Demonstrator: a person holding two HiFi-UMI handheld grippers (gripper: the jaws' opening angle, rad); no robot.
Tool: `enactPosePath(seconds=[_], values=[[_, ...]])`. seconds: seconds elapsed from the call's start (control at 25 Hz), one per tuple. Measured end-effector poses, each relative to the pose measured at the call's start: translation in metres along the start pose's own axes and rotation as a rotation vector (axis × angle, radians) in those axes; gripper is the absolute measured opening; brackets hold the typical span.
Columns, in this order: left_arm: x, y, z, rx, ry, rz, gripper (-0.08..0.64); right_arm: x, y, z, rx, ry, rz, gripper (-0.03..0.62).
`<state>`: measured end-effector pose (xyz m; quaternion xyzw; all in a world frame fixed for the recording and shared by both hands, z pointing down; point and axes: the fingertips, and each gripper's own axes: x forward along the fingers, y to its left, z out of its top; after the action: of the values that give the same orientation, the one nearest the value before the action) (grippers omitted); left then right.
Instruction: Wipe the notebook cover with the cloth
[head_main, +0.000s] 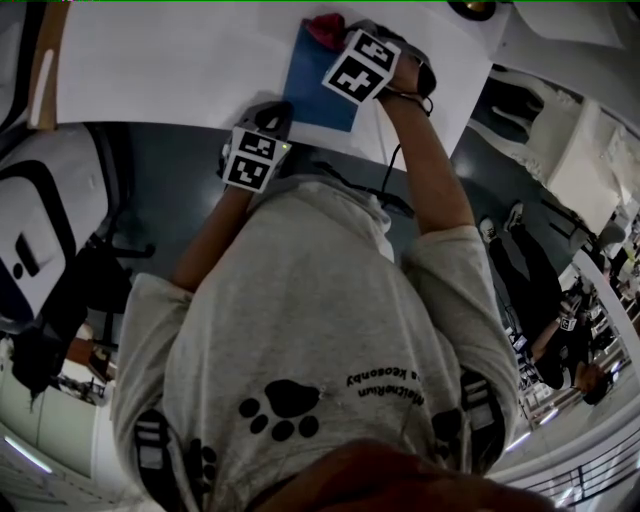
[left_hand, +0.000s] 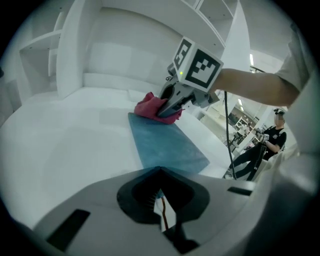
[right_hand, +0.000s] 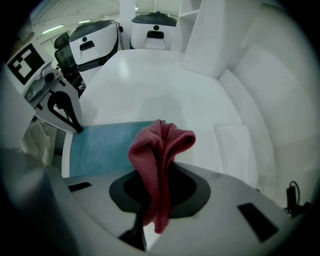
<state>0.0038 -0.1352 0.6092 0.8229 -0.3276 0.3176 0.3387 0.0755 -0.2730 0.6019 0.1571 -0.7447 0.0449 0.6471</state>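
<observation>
A blue notebook (head_main: 318, 88) lies flat on the white table (head_main: 170, 70). My right gripper (head_main: 338, 36) is shut on a red cloth (head_main: 324, 27) at the notebook's far end. In the right gripper view the cloth (right_hand: 161, 145) bunches up out of the jaws above the notebook (right_hand: 102, 147). My left gripper (head_main: 272, 118) is at the notebook's near corner. In the left gripper view its jaws (left_hand: 160, 171) are closed on the notebook's edge (left_hand: 165, 145), and the right gripper (left_hand: 167, 112) presses the cloth (left_hand: 150, 106) onto the far end.
White shelving (left_hand: 75, 45) rises behind the table. Two white chair-like units (right_hand: 95, 45) stand past the table's edge. A cable (left_hand: 227, 130) hangs from the right gripper. A person in dark clothes (left_hand: 272, 137) stands off to the right. A white sheet (right_hand: 240, 145) lies beside the notebook.
</observation>
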Motion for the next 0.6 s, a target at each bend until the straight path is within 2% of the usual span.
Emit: enactPosePath(seconds=[0.28, 0.6], values=[[-0.001, 0.0, -0.001, 0.0, -0.002, -0.003, 0.011, -0.008, -0.001, -0.049, 0.037, 0.078, -0.025, 0.075], [-0.001, 0.0, -0.002, 0.006, -0.008, -0.002, 0.011, -0.02, 0.0, -0.093, 0.129, 0.149, -0.049, 0.075]])
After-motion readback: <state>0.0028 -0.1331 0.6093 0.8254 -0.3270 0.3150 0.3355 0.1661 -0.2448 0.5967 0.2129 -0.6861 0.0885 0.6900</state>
